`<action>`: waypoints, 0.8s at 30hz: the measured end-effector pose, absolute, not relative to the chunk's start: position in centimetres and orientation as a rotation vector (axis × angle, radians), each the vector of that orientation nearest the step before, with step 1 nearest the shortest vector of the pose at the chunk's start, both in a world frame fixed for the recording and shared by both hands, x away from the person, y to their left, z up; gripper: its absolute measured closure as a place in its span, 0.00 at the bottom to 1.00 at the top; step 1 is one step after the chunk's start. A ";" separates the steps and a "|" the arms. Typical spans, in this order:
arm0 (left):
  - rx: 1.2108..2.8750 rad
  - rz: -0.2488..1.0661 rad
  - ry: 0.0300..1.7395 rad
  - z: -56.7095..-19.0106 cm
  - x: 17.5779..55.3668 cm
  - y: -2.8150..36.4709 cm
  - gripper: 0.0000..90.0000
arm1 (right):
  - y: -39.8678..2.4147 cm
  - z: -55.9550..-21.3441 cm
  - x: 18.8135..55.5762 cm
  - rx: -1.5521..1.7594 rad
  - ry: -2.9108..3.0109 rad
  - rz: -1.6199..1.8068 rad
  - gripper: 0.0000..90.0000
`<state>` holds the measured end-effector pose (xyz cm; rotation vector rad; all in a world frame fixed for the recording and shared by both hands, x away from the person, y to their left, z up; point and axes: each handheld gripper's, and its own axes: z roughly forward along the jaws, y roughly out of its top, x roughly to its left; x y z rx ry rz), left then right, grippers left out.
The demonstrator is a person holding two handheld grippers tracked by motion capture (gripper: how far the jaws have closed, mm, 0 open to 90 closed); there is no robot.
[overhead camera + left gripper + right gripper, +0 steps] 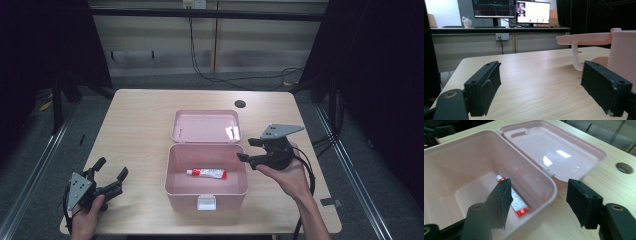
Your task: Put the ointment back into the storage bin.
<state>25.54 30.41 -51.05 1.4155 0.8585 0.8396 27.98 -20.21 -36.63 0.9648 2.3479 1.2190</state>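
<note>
A pink plastic box (206, 197) stands open in the middle of the table, its lid (205, 126) laid flat behind it. On the box floor lies a white tube with red ends (206, 173); it also shows as the tube (517, 202) in the right gripper view. My right gripper (246, 149) hovers open at the box's right rim (549, 195), one jaw over the inside, the other outside. My left gripper (111, 167) rests open on the table at the front left, holding nothing. In its own view the left gripper (540, 82) faces bare tabletop, with the box wall (624, 57) at the right.
A round cable hole (240, 104) sits in the wooden table (135, 125) behind the lid. Beyond the far edge are a cable (200, 70) on the floor and low cabinets. Monitors (511, 10) stand on a desk in the background.
</note>
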 end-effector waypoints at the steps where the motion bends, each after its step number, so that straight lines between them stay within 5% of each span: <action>1: 1.415 0.839 0.859 -51.0 25.5 30.4 0.18 | -20.6 -36.6 27.8 0.972 2.324 1.210 0.41; 24: 1.414 0.840 0.861 -51.1 25.5 30.4 0.17 | -27.5 -40.1 24.2 1.307 2.022 1.205 0.38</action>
